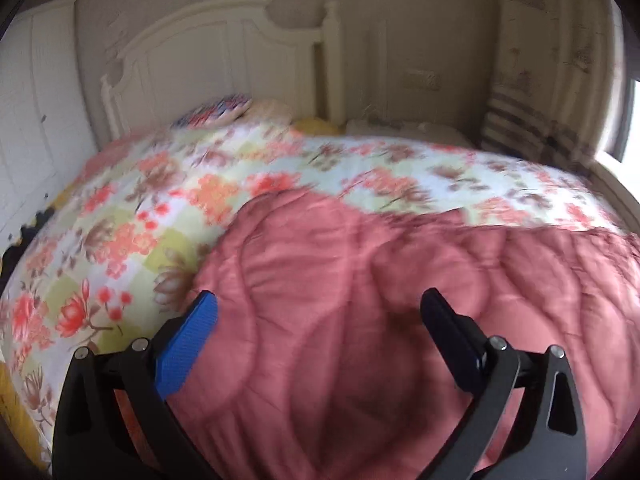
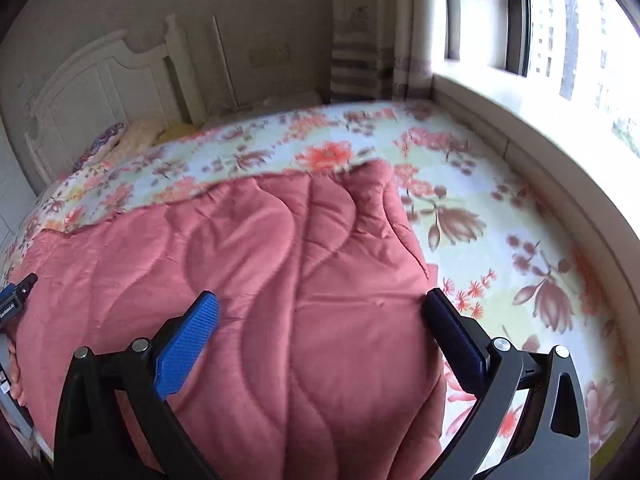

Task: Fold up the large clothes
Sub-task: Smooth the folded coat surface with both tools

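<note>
A large pink quilted blanket [image 1: 380,280] lies on a bed over a floral sheet [image 1: 120,216]. In the left wrist view my left gripper [image 1: 318,312] hovers above the pink blanket, jaws wide apart, nothing between the blue pads [image 1: 188,344]. In the right wrist view the same pink blanket [image 2: 260,264] fills the lower middle, its right edge ending beside the floral sheet [image 2: 500,240]. My right gripper [image 2: 320,312] stands open over the blanket near that right edge. The other gripper's tip [image 2: 16,292] shows at the far left edge.
A white headboard [image 1: 208,64] stands at the bed's far end with pillows [image 1: 224,114] below it. A window sill [image 2: 540,120] and window run along the bed's right side, a striped curtain [image 2: 356,60] in the corner. White cupboard doors [image 1: 36,128] are on the left.
</note>
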